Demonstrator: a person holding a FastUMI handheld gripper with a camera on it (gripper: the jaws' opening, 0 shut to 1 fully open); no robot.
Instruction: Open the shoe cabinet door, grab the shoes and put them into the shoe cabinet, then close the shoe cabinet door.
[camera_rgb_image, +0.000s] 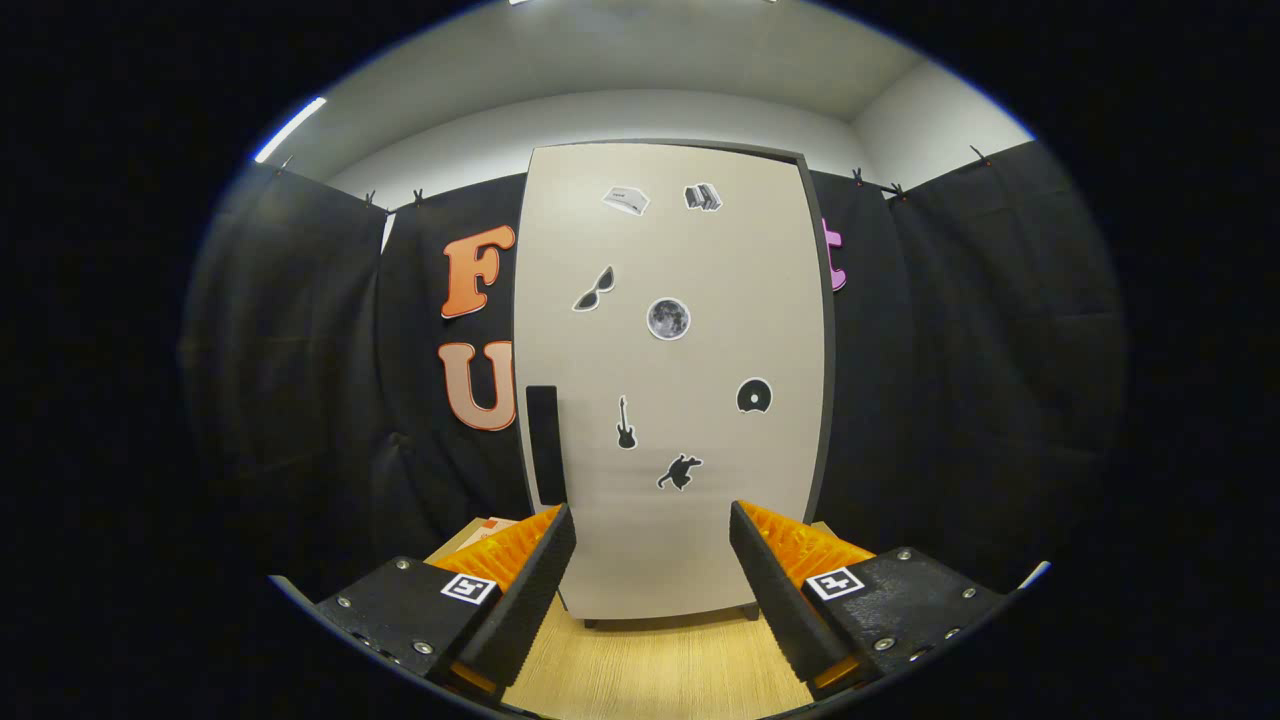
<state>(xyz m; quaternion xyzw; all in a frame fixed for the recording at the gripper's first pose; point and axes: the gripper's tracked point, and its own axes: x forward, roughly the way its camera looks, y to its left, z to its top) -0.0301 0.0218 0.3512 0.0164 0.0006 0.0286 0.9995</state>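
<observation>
Cabinet door (680, 380) stands closed straight ahead of the gripper (652, 545), its pale front dotted with small stickers (668, 318) and a dark handle (545, 445) on its left side. Gripper fingers spread wide, holding nothing, above the wooden surface (650, 670).

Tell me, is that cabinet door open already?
No, the cabinet door sits flush and shut, with the open gripper empty before it.

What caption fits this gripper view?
Open tongs face the closed shoe cabinet door, dotted with stickers.
</observation>
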